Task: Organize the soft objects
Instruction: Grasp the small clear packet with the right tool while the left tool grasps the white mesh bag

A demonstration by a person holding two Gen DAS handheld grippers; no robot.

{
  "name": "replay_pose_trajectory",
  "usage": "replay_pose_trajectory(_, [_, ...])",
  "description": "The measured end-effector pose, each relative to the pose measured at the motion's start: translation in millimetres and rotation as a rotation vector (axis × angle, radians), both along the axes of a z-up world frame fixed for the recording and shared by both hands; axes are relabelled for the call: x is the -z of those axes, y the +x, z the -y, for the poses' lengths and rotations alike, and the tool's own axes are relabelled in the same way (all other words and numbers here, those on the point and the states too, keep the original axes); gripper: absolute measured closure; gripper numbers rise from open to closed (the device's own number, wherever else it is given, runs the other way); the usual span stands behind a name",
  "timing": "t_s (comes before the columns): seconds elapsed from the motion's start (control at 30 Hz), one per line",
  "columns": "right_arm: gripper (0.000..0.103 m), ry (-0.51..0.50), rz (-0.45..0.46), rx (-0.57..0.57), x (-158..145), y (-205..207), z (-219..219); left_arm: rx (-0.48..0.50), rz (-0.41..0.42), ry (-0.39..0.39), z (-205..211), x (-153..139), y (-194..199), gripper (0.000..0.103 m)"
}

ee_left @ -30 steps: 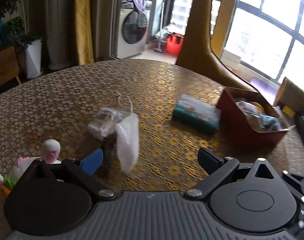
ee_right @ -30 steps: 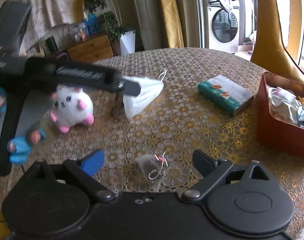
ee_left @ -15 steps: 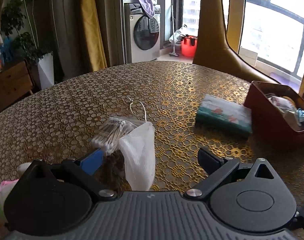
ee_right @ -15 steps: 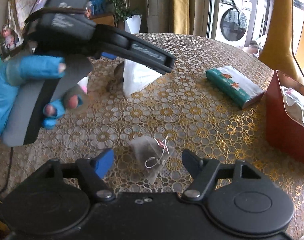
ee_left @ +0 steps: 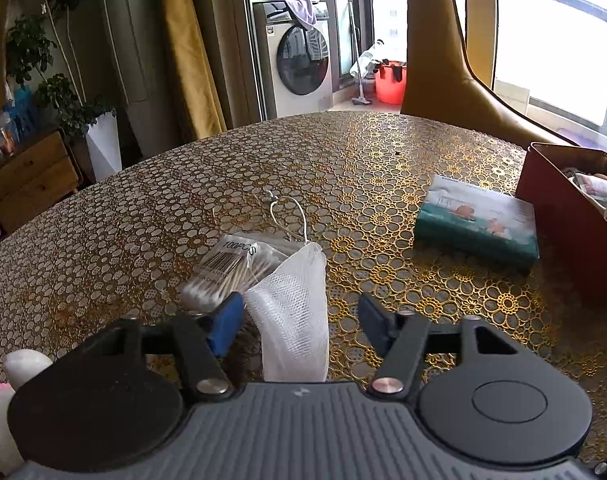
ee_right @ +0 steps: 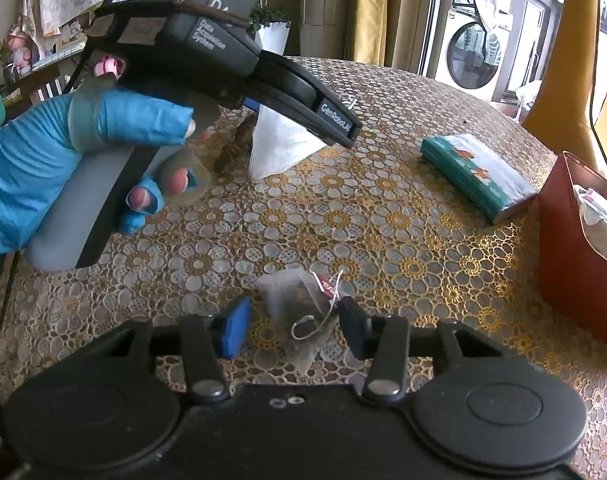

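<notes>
A white mesh pouch (ee_left: 293,312) stands on the table between the open fingers of my left gripper (ee_left: 299,318); it also shows in the right wrist view (ee_right: 277,148), under the left gripper's body. A bag of cotton swabs (ee_left: 233,266) lies just behind it. My right gripper (ee_right: 291,330) is open around a grey tea bag (ee_right: 299,308) with a string and red tag, lying flat on the table. A red box (ee_left: 571,220) holding soft items stands at the right, and shows in the right wrist view (ee_right: 575,264). A white plush toy (ee_left: 7,400) is at the lower left.
A teal tissue pack (ee_left: 477,224) lies between the pouch and the red box, seen too in the right wrist view (ee_right: 475,176). The round table (ee_left: 143,208) has a gold patterned cover. A yellow chair (ee_left: 455,72) stands behind it.
My left gripper has closed in on the white pouch, which now sits between its fingers. My right gripper has moved forward and narrowed around the tea bag.
</notes>
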State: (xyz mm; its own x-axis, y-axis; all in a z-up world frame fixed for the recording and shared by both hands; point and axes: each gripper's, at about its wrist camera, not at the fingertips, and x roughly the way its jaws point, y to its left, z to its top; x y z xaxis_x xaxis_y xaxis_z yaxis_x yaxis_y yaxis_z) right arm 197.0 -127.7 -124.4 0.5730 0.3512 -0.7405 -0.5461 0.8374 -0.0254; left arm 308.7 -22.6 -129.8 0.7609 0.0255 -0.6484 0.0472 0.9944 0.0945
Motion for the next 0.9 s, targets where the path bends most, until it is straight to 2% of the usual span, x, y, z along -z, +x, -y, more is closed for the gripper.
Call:
replay_pose_trajectory(0.07, [0.062, -0.003, 0.003, 0.003, 1, 1, 0, -0.006, -0.011, 0.008, 0, 2, 1, 0.053])
replay_pose_trajectory(0.13, [0.066, -0.005, 0.007, 0.009, 1, 1, 1, -0.018, -0.02, -0.002, -2, 2, 1, 0.064])
replay_pose_trajectory(0.27, [0.073, 0.013, 0.004, 0.023, -1, 2, 5, -0.021, -0.012, -0.024, -5, -3, 0, 0.071])
replay_pose_trajectory(0.33, [0.076, 0.022, 0.003, 0.031, -1, 3, 7, -0.02, -0.01, -0.033, -7, -5, -1, 0.08])
replay_pose_trajectory(0.5, [0.088, 0.062, 0.003, 0.071, -5, 4, 17, -0.021, -0.022, -0.082, -10, -12, -2, 0.085])
replay_pose_trajectory(0.9, [0.092, 0.164, 0.007, 0.157, -25, 5, 51, 0.035, -0.01, -0.148, -5, -44, -18, 0.093])
